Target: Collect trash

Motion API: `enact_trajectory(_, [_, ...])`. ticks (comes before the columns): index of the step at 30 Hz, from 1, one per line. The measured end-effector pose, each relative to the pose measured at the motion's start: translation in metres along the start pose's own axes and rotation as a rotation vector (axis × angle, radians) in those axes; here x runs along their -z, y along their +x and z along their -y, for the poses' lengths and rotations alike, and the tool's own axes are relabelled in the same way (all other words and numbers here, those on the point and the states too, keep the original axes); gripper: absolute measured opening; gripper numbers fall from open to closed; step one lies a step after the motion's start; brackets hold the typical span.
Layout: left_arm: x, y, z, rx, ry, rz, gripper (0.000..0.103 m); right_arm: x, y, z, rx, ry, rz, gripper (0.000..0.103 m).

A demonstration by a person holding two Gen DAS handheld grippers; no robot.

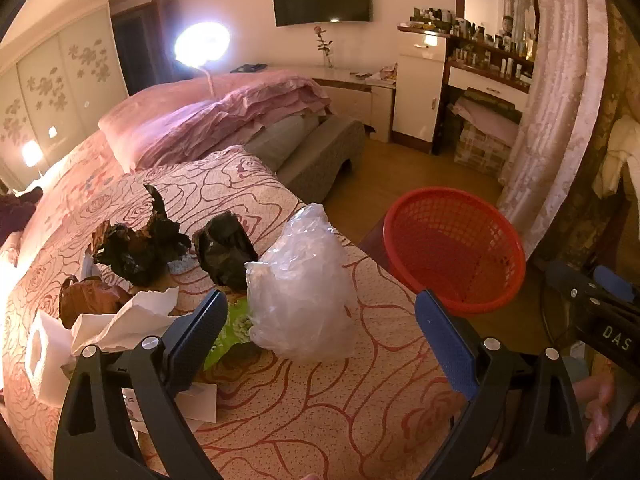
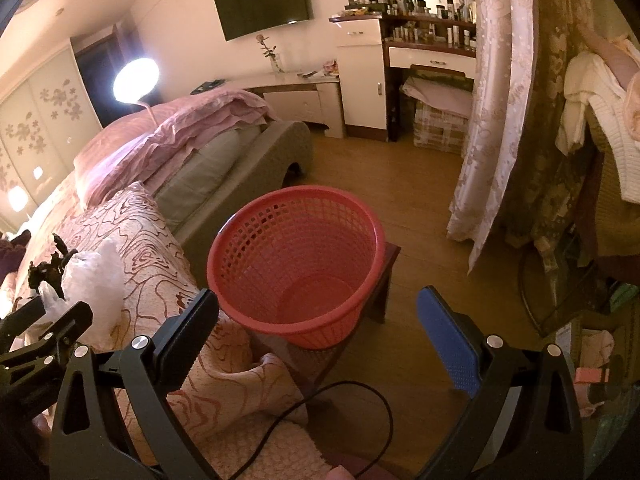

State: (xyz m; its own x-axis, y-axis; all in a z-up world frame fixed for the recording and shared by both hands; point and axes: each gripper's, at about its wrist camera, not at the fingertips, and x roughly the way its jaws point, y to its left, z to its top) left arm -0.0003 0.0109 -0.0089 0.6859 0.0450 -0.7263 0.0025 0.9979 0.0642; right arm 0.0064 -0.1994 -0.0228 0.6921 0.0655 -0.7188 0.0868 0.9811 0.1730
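Trash lies on the rose-patterned bedspread point(image 1: 304, 400): a crumpled clear plastic bag point(image 1: 300, 284), two dark crumpled wrappers point(image 1: 140, 248) point(image 1: 224, 248), a green packet point(image 1: 232, 328), white tissue point(image 1: 120, 320) and a brown wrapper point(image 1: 88, 300). My left gripper point(image 1: 320, 320) hangs open just short of the clear bag, with nothing between its fingers. The red mesh basket point(image 2: 296, 256) stands empty on a small dark stool beside the bed. My right gripper point(image 2: 316, 320) is open in front of the basket and holds nothing. The clear bag point(image 2: 94, 276) also shows in the right wrist view.
A black cable point(image 2: 352, 420) loops over the bed corner below the basket. Wooden floor point(image 2: 400, 200) lies beyond, with a curtain point(image 2: 492, 120) on the right and a dressing table point(image 2: 428, 52) behind. Folded pink bedding point(image 1: 216, 120) sits at the bed's far end.
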Motion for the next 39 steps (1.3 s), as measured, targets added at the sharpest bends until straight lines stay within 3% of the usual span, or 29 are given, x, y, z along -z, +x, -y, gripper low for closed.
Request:
enact_trajectory(16, [-0.004, -0.018, -0.018, 0.022, -0.025, 0.003, 0.091, 0.006, 0.004, 0.005, -0.004, -0.019, -0.002, 0.096])
enact_trajectory(26, [-0.021, -0.045, -0.104, -0.092, -0.153, 0.073, 0.091, 0.006, 0.003, -0.016, -0.047, -0.068, -0.018, 0.096])
enact_trajectory(31, [-0.021, -0.055, -0.155, -0.148, -0.245, 0.086, 0.091, 0.003, 0.003, -0.044, -0.126, -0.126, -0.030, 0.096])
enact_trajectory(39, [-0.012, -0.070, -0.203, -0.200, -0.341, 0.092, 0.091, -0.002, 0.004, -0.117, -0.281, -0.266, -0.052, 0.096])
